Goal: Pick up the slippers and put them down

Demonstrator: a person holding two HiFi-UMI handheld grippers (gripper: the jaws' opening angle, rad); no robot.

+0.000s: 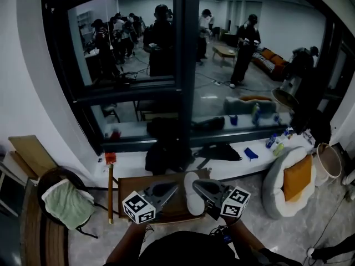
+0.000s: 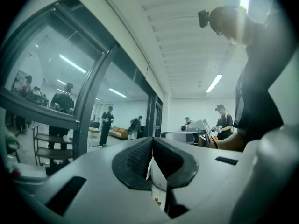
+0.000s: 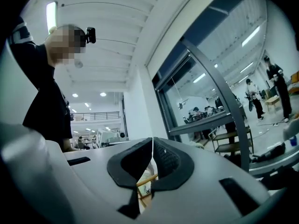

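One soft white slipper lies on the brown wooden surface, between my two grippers, which are held level above it. The left gripper and right gripper are each closed tip to tip on nothing. I judge the risk plain: brought down like this, closed jaws would shove the slipper off the surface's edge rather than catch it. No second slipper shows.

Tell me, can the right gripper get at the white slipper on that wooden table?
Probably yes. The right gripper hangs close beside the white slipper with nothing between them, though its jaws are shut and would need to open first.
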